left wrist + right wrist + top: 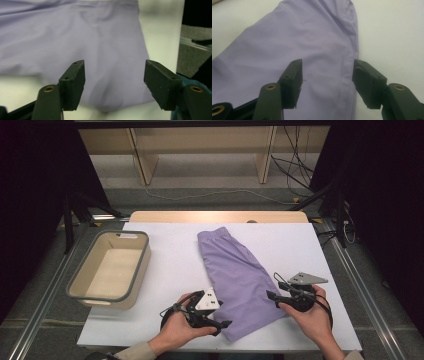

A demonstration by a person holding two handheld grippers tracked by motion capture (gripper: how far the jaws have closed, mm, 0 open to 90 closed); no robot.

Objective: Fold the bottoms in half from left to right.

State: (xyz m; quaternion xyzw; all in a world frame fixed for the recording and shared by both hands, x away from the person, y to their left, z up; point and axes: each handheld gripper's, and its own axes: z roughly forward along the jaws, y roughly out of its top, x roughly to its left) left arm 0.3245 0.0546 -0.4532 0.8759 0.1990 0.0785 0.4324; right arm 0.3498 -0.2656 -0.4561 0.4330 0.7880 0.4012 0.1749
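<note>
Smooth lilac folded shorts [239,280] lie flat between left gripper [226,324] and right gripper [271,296], jaws wide, empty.

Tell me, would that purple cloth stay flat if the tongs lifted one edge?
Probably not. The purple cloth lies limp with soft wrinkles, so it would likely droop and fold. It looks thin, so probably light. Pushed along the white table, it would likely bunch up rather than slide whole.

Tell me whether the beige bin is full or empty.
Empty: the high view shows the bin's bare floor, nothing inside.
</note>
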